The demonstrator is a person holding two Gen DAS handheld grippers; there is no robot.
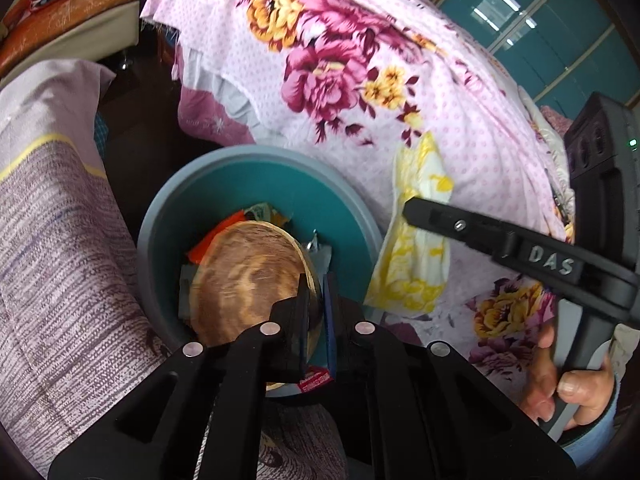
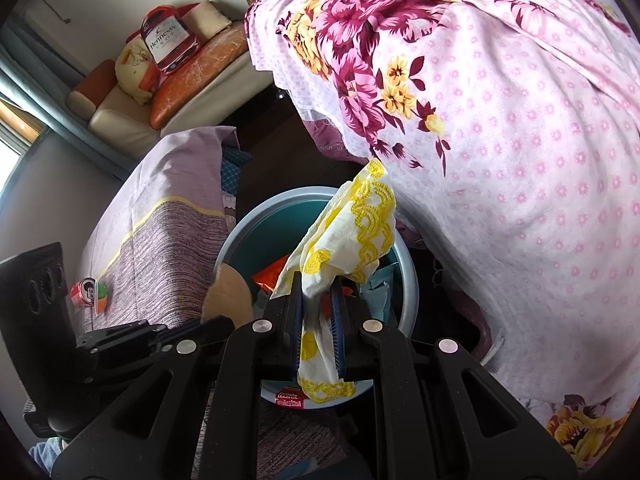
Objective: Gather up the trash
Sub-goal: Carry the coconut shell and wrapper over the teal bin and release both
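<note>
A teal bin with a grey rim [image 1: 256, 156] [image 2: 280, 194] stands below both grippers, holding orange and other wrappers. My left gripper [image 1: 316, 304] is shut on the rim of a round brown wood-grain plate [image 1: 248, 280], which hangs tilted inside the bin's mouth. The same plate [image 2: 232, 292] shows beside the left gripper [image 2: 224, 322] in the right wrist view. My right gripper [image 2: 316, 300] is shut on a crumpled white and yellow patterned paper [image 2: 352, 232], held over the bin. From the left wrist view, the right gripper [image 1: 412, 210] and its paper [image 1: 416, 248] sit just right of the bin.
A pink floral sheet [image 2: 520, 160] drapes the bed on the right, close to the bin. Purple striped bedding [image 1: 60, 240] lies on the left with a crushed red can [image 2: 86, 290] on it. A sofa with cushions [image 2: 192, 68] stands at the back. A person's hand [image 1: 568, 384] grips the right handle.
</note>
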